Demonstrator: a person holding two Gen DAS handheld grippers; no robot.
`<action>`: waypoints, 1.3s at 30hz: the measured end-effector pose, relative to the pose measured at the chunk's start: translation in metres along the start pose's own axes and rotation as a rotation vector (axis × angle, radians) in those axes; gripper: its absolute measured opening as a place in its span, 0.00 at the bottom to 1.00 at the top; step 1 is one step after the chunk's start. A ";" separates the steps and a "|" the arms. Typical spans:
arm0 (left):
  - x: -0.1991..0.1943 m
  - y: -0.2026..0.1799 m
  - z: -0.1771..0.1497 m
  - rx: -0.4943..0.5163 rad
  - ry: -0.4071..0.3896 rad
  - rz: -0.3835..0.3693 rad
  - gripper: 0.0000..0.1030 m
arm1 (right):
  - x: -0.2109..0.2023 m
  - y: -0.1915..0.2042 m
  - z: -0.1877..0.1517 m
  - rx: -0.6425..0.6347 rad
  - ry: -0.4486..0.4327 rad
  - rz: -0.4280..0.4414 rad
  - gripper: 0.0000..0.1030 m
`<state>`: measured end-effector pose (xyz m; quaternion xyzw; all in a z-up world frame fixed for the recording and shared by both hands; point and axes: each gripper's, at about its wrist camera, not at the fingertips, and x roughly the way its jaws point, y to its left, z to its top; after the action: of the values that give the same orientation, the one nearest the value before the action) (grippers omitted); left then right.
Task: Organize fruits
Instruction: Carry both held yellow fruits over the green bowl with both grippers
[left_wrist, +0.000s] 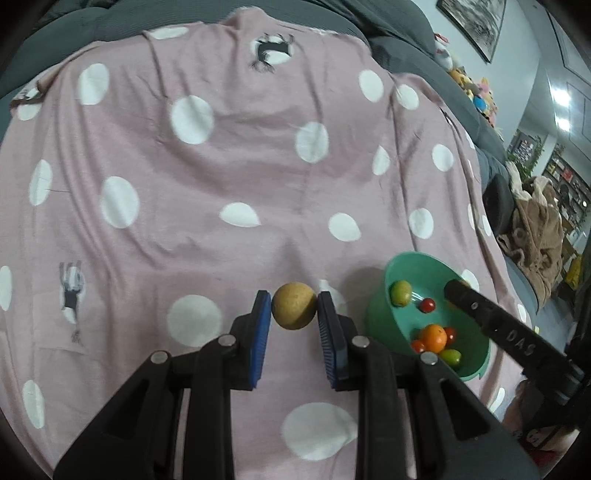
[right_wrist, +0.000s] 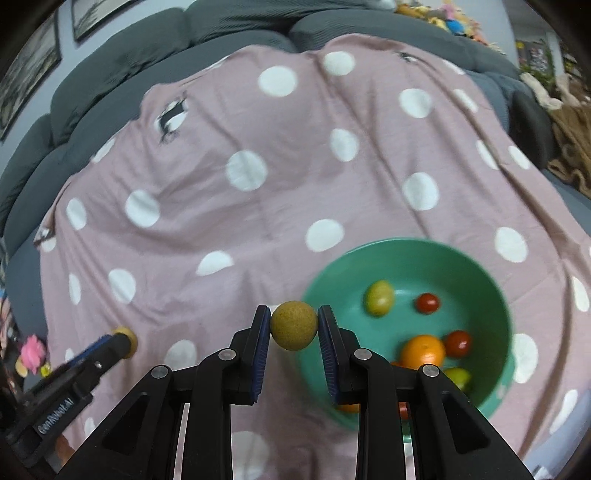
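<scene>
My left gripper (left_wrist: 294, 312) is shut on a round yellow-brown fruit (left_wrist: 294, 310), held above the pink spotted cloth (left_wrist: 221, 166). My right gripper (right_wrist: 294, 325) is shut on a second round yellow-brown fruit (right_wrist: 294, 325), at the left rim of the green bowl (right_wrist: 402, 254). The bowl (left_wrist: 376, 314) holds an orange (right_wrist: 423, 350), two green-yellow fruits (right_wrist: 379, 297) and several small red tomatoes (right_wrist: 427, 302). The right gripper shows over the bowl in the left wrist view (left_wrist: 452, 287). The left gripper shows at lower left in the right wrist view (right_wrist: 127, 341).
The cloth (right_wrist: 240, 221) covers a grey sofa (right_wrist: 147, 48). A brown blanket (left_wrist: 535, 229) and plush toys (left_wrist: 476, 92) lie to the right. A pink toy (right_wrist: 31, 352) is at the far left edge.
</scene>
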<state>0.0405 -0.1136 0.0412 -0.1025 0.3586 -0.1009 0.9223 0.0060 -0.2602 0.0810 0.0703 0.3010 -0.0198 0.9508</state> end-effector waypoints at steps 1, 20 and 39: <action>0.005 -0.006 -0.001 0.003 0.011 -0.008 0.25 | -0.002 -0.005 0.001 0.012 -0.004 -0.003 0.27; 0.058 -0.103 -0.012 0.108 0.091 -0.142 0.25 | -0.017 -0.087 0.003 0.186 -0.033 -0.175 0.27; 0.092 -0.137 -0.026 0.179 0.169 -0.151 0.25 | -0.001 -0.109 -0.002 0.249 0.035 -0.191 0.27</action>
<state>0.0738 -0.2717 -0.0004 -0.0377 0.4157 -0.2097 0.8842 -0.0044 -0.3676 0.0669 0.1591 0.3179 -0.1463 0.9232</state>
